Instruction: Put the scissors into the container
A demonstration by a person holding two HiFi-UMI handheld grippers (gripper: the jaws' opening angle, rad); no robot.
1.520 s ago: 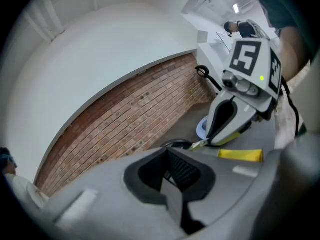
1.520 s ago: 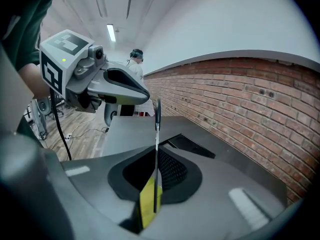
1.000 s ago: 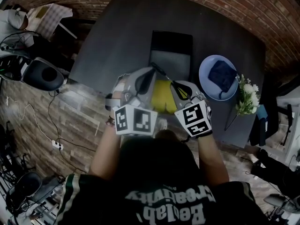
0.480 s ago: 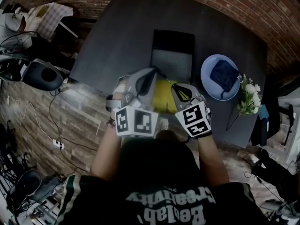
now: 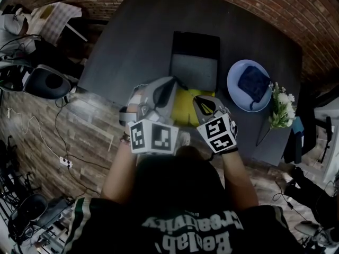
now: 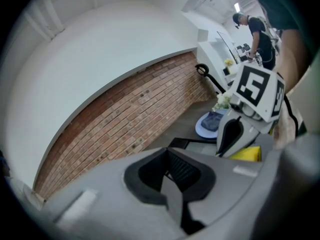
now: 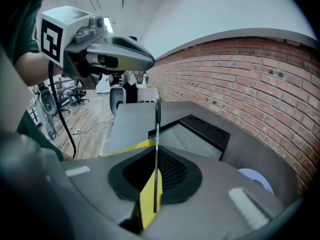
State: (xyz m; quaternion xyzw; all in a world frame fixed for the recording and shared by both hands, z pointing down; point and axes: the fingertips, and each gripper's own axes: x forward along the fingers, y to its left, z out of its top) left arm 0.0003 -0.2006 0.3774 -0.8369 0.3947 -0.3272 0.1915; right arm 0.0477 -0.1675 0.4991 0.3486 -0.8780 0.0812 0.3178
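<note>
My right gripper (image 7: 156, 179) is shut on the scissors (image 7: 150, 194); the yellow handle sits between the pads and the dark blade stands up beyond the jaws. In the head view the scissors (image 5: 185, 107) show yellow between my two grippers, near the table's front edge. The container (image 5: 195, 62), a black rectangular tray with a grey inside, lies just beyond them; it also shows ahead of the right jaws as the container (image 7: 200, 134). My left gripper (image 5: 168, 89) hovers left of the scissors, and the left gripper (image 6: 170, 181) has its jaws shut with nothing between them.
A blue plate (image 5: 250, 86) with a dark cloth sits right of the container, and a bunch of white flowers (image 5: 280, 107) lies beyond it. The dark table (image 5: 137, 36) ends at a brick wall. Chairs, cables and gear stand on the floor to the left.
The right gripper has tilted slightly with the scissors, so less of the blade shows past its jaws. The left gripper has stayed in place.
</note>
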